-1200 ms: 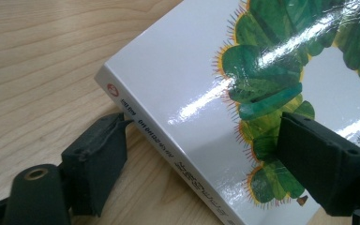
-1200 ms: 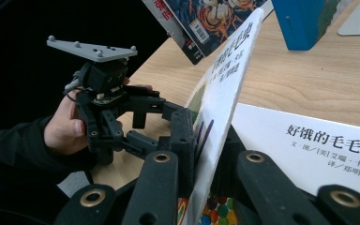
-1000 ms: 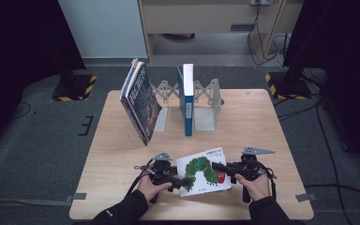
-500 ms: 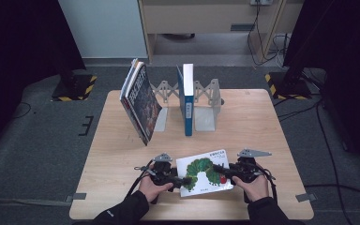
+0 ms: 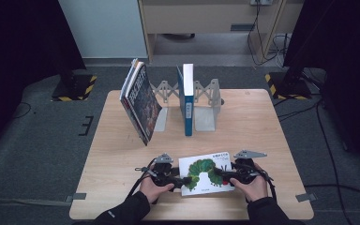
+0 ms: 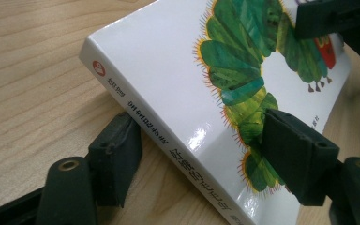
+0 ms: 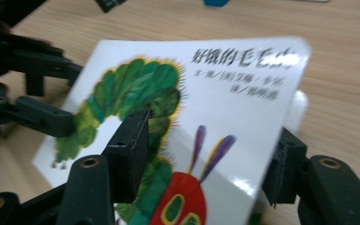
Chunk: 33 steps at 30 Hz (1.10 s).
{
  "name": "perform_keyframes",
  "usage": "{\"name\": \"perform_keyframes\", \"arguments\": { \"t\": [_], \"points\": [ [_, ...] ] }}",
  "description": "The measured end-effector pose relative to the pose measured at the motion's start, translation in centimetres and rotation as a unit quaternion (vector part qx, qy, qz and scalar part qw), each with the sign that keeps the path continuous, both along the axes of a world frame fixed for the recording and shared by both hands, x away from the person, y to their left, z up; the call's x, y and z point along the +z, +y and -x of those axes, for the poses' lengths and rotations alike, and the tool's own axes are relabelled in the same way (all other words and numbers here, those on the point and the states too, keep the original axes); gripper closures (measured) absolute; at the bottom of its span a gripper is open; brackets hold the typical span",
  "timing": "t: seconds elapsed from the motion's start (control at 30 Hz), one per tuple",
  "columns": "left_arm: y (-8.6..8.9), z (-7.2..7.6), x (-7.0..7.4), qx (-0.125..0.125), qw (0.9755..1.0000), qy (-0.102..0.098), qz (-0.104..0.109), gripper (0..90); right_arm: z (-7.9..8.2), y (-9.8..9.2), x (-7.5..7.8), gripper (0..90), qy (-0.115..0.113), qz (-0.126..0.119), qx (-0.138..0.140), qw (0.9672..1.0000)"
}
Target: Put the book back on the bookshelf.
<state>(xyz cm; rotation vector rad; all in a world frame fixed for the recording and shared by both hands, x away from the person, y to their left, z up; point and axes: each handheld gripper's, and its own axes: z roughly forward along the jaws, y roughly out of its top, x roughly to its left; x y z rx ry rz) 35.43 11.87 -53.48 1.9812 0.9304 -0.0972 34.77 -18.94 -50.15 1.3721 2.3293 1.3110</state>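
White picture book (image 5: 209, 173) showing a green caterpillar with red head, black grippers' jaws, pale wooden table (image 5: 262, 126) showing fine grain, upright book (image 5: 187, 99) having blue cover, grey metal bookends (image 5: 205, 104)

The table (image 5: 122, 154) is seen from above the person's side, looking forward and down. Close, low views are taken along each gripper's jaws from opposite ends of the caterpillar book (image 5: 206, 172). That book (image 6: 178, 89) (image 7: 225, 117) is shared by all three.
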Motion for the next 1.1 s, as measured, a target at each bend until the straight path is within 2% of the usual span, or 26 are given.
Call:
{"name": "perform_keyframes", "arguments": {
  "t": [0.17,0.3,0.43,0.5,0.63,0.9,1.1],
  "points": [
    [-0.1,0.1,0.0,0.0,0.9999,-0.009,-0.008,31.2,-0.3,-0.7,-0.4,41.7,0.009,0.013,-0.019,0.9997],
    [-0.1,0.1,0.0,0.002,0.9999,-0.01,-0.01,32.1,-0.4,-1.0,-0.7,40.3,0.02,0.003,-0.027,0.9994],
    [-0.1,0.1,0.0,0.002,0.9998,-0.016,-0.014,33.2,-0.5,-1.3,-0.9,35.5,0.019,0.017,-0.041,0.9988],
    [-0.1,0.1,0.0,0.002,0.9998,-0.016,-0.014,33.2,-0.5,-1.4,-1.2,36.4,0.03,0.019,-0.04,0.9986],
    [-0.1,0.1,0.0,0.003,0.9998,-0.015,-0.013,33.3,-0.5,-1.0,-1.7,34.4,0.039,0.027,-0.043,0.9979],
    [0.1,-0.1,0.0,0.002,1.0,-0.006,-0.005,33.2,-0.6,-1.2,-1.8,39.3,0.041,0.024,-0.042,0.998],
    [0.3,-0.3,-0.1,0.003,0.9999,0.007,0.011,28.6,-0.6,-0.7,-1.7,43.6,0.037,0.01,-0.023,0.999]
  ]
}}
